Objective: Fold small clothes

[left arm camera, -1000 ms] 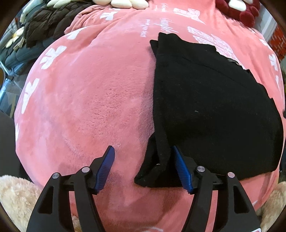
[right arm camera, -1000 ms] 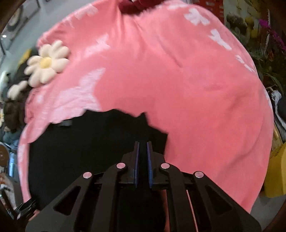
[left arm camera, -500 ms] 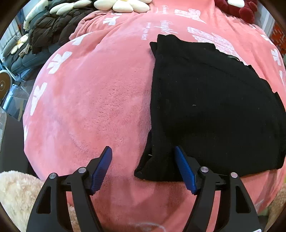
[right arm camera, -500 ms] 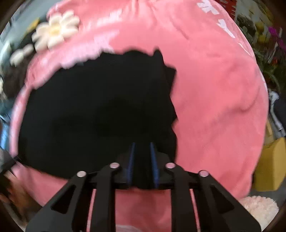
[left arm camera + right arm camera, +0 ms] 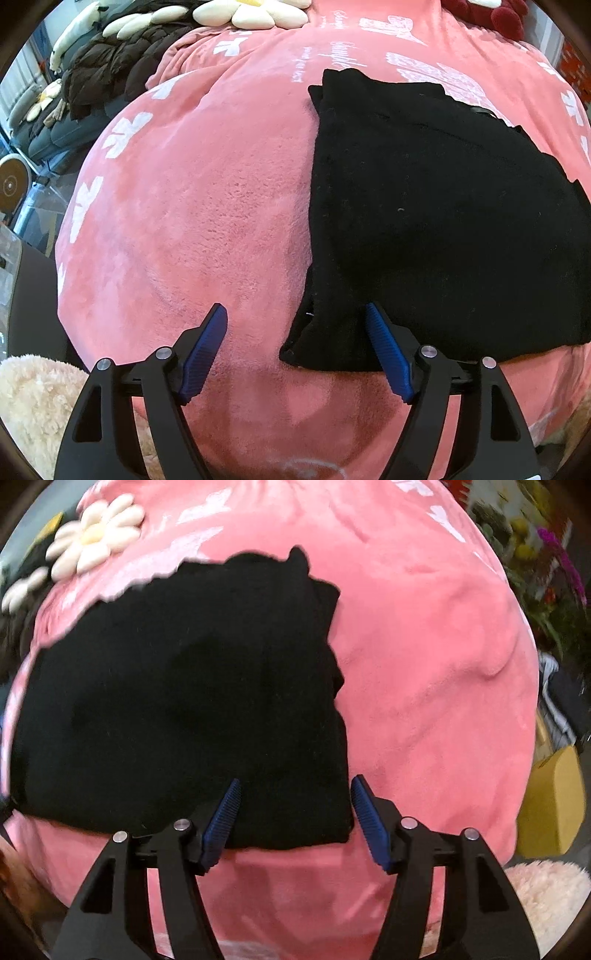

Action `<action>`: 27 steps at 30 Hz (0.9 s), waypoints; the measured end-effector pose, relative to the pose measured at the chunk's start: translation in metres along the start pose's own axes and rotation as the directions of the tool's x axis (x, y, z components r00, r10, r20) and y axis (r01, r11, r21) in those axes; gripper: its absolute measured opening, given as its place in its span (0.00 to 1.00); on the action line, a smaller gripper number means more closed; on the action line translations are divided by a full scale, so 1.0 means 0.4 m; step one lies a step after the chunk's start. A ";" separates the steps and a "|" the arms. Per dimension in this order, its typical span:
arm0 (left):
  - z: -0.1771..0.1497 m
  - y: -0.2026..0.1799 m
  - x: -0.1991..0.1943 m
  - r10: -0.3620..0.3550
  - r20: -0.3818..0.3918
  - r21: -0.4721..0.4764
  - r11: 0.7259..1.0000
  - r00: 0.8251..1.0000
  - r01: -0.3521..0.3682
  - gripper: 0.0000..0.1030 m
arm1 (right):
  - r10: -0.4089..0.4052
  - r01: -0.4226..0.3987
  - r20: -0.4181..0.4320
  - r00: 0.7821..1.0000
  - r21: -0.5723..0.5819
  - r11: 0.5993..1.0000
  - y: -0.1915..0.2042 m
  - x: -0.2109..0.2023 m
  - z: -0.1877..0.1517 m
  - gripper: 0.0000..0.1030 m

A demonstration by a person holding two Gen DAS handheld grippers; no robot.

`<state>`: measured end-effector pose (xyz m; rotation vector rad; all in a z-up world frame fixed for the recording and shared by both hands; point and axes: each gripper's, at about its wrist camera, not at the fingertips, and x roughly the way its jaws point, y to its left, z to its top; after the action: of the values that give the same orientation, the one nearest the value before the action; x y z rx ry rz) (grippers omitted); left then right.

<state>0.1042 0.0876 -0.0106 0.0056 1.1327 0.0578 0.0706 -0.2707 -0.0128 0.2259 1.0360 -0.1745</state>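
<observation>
Whole surface is covered by a fuzzy pink blanket point(image 5: 207, 206) with white clover-ish prints and some white script lettering toward the far side. A white daisy-shaped cushion point(image 5: 96, 535) with a yellow middle sits at the far left edge, and there's a dark red plush thing point(image 5: 491, 14) at the far right corner. A brown puffer jacket point(image 5: 110, 70) is piled off to the far left. Near corner has a cream fluffy rug point(image 5: 33, 410). Off to the right: a yellow box point(image 5: 554, 801) and some flowers point(image 5: 546, 554), kinda blurry.
</observation>
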 end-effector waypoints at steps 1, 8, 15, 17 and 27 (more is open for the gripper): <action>-0.001 0.001 -0.003 -0.003 0.002 0.000 1.000 1.000 0.003 0.72 | 0.019 -0.019 0.024 1.000 0.005 1.000 -0.003 -0.013 0.016 0.58; 0.004 -0.007 -0.004 -0.031 0.009 0.001 1.000 0.999 0.031 0.72 | 0.077 -0.081 0.076 0.994 0.051 0.995 -0.021 -0.002 0.221 0.58; 0.005 -0.006 0.002 -0.044 0.001 -0.003 0.999 0.999 0.044 0.72 | 0.082 -0.082 0.005 0.997 -0.009 0.997 0.027 0.105 0.321 0.03; 0.010 0.002 0.005 -0.054 -0.004 -0.018 0.998 0.999 0.054 0.73 | 0.078 -0.076 0.110 0.991 -0.026 0.997 0.032 0.065 0.338 0.02; 0.037 0.050 0.040 -0.168 -0.034 -0.144 0.976 0.985 0.161 0.75 | 0.092 -0.104 0.102 0.991 0.122 0.987 -0.079 0.006 0.214 0.26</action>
<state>0.1235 0.1085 -0.0182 -0.2166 1.1691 -0.0100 0.1349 -0.3243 0.0237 0.3798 0.9173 -0.1604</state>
